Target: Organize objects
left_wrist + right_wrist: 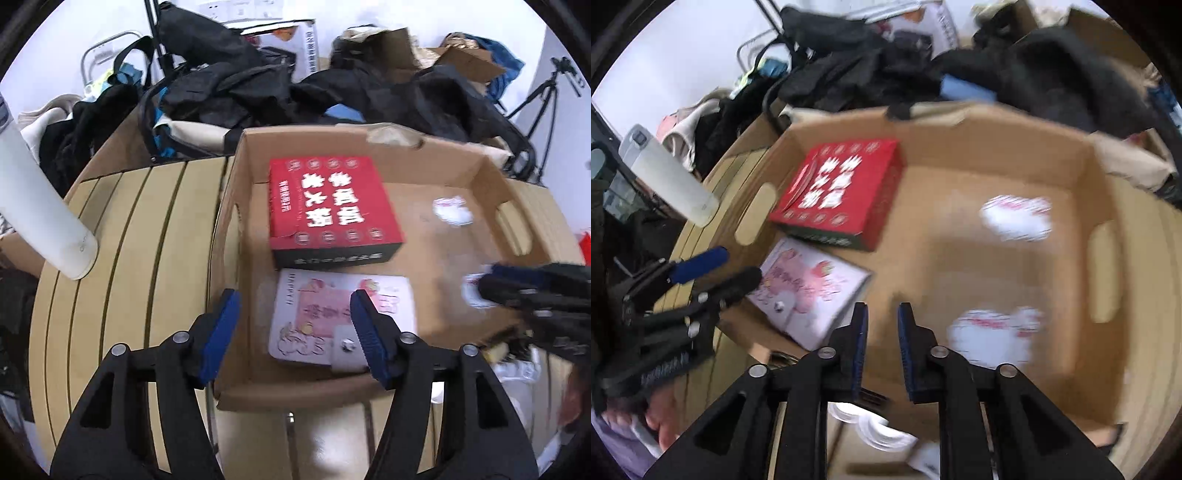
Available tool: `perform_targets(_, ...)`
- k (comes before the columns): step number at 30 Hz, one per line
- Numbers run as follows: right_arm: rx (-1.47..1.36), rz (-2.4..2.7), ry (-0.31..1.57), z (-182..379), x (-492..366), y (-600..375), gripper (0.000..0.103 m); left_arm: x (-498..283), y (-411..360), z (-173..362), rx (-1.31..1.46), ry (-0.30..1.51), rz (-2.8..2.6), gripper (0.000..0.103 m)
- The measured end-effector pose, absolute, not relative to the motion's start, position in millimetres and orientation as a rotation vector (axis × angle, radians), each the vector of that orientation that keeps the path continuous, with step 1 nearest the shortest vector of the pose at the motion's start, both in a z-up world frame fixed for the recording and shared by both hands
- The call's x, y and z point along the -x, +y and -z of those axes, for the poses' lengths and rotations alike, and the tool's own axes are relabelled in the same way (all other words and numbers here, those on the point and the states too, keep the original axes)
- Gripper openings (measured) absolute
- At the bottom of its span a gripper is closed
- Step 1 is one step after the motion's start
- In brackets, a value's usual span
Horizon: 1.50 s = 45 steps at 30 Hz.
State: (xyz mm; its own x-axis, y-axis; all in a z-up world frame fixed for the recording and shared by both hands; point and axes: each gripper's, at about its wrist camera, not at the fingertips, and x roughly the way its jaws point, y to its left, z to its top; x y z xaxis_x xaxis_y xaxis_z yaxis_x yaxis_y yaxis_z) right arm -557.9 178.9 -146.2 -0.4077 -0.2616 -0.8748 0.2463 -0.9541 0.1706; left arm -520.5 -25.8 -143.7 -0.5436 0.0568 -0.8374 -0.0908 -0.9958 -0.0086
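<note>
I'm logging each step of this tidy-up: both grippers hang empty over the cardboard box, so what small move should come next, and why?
Probably swing the left gripper toward the white cylindrical bottle on the slatted table. Both it and the right gripper are open and empty, the open cardboard box already holds a red carton and a pink-and-white booklet, and the bottle lies outside.

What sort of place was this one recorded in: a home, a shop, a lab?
Probably a lived-in room or storeroom, not a tidy lab. A heap of dark clothes and bags is piled against the wall behind a slatted table, more cartons stand at the back, and a tripod stands by the wall.
</note>
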Motion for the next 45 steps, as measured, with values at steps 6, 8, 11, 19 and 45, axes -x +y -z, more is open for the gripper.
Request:
perform_targets(6, -1.567, 2.499, 0.118, 162, 557, 206, 0.073, 512, -13, 152, 1.689, -0.022, -2.557, 0.052)
perform_targets(8, -1.554, 2.504, 0.142, 162, 553, 205, 0.073, 505, -13, 152, 1.700, -0.021, -2.577, 0.052)
perform_targets(11, -1.563, 2.498, 0.143, 161, 549, 205, 0.073, 498, -14, 149, 1.657, -0.013, -2.614, 0.052)
perform_targets(19, -1.460, 2.523, -0.047, 94, 493, 230, 0.073, 412, -22, 58, 1.334, 0.005, -2.720, 0.063)
perform_targets(45, -1.176, 2.498, -0.090, 10, 115, 240, 0.081, 74, -26, -32, 1.091, -0.111, -2.779, 0.103)
